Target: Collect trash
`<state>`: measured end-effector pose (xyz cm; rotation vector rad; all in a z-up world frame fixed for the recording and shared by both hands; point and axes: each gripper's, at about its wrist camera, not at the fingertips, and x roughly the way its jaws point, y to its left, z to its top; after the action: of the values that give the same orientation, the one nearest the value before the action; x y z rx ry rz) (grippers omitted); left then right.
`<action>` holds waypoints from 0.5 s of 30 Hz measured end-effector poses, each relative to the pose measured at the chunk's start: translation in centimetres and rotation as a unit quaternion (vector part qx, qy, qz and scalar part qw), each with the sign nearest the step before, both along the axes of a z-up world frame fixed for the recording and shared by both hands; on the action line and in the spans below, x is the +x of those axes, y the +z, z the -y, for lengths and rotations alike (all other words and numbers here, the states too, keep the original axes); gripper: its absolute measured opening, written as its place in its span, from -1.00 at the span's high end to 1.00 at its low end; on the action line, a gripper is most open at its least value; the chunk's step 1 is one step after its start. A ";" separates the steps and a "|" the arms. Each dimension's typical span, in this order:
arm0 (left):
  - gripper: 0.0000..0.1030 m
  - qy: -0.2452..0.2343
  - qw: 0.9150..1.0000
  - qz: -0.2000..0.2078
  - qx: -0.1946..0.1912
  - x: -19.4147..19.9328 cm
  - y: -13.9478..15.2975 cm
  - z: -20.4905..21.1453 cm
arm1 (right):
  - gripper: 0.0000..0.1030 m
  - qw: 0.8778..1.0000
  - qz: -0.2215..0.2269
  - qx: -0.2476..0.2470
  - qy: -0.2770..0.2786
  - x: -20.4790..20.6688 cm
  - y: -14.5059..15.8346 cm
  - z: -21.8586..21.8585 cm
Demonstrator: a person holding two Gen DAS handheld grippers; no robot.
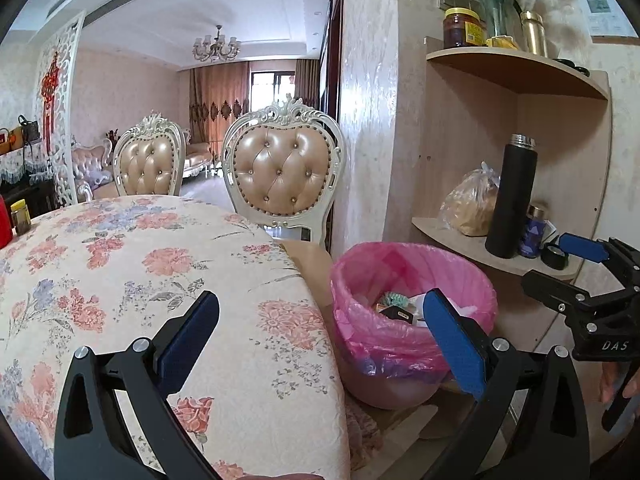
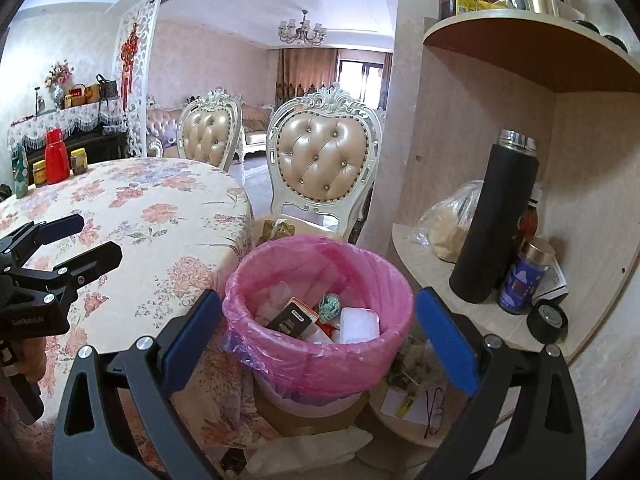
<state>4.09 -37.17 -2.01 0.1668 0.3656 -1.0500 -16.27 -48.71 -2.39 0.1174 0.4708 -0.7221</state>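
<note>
A trash bin lined with a pink bag stands beside the floral table, between the table and a corner shelf; it also shows in the left wrist view. Inside lie a black and orange box, a teal knitted scrap and a white plastic piece. My right gripper is open and empty, its jaws spread on either side of the bin, above it. My left gripper is open and empty over the table's edge, left of the bin.
The floral tablecloth table fills the left. Two padded chairs stand behind. The corner shelf on the right holds a black flask, a bagged food item, a small jar and black tape. Papers lie under the bin.
</note>
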 end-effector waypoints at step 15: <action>-0.86 -0.020 0.999 0.017 0.020 -1.0 -0.8 0.5 | -0.85 1.000 0.003 0.006 -0.007 -0.6 0.3 0.3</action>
<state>3.10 -37.62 -2.82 0.2276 0.3537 -1.0796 -16.85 -49.03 -2.10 0.1348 0.4697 -0.7329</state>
